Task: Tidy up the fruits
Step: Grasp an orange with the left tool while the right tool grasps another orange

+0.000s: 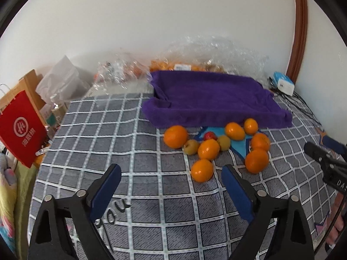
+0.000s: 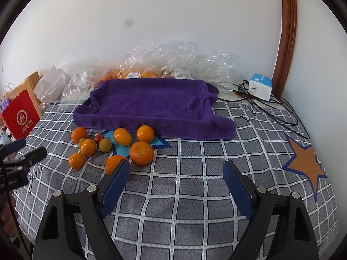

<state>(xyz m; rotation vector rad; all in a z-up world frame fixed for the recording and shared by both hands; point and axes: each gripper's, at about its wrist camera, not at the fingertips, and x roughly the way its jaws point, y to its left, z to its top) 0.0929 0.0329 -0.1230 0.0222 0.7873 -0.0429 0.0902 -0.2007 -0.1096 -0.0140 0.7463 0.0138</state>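
Several oranges (image 1: 208, 149) lie loose on the grey checked cloth, mixed with two small yellowish fruits (image 1: 191, 147) and a small red fruit (image 1: 210, 135). Just behind them sits a purple towel (image 1: 212, 99) shaped like a shallow tray, with nothing on it. My left gripper (image 1: 171, 166) hangs open over bare cloth, the nearest orange (image 1: 202, 170) just beyond its right finger. My right gripper (image 2: 177, 163) is also open and holds nothing. One orange (image 2: 113, 163) is partly hidden behind its left finger, and the big orange (image 2: 141, 153) lies just past it.
Crumpled clear plastic bags (image 2: 173, 60) holding more oranges lie against the back wall. A red paper bag (image 1: 21, 127) stands off the left edge. A white-and-blue box (image 2: 260, 86) with black cables sits at the back right. An orange star (image 2: 305, 166) is printed on the cloth.
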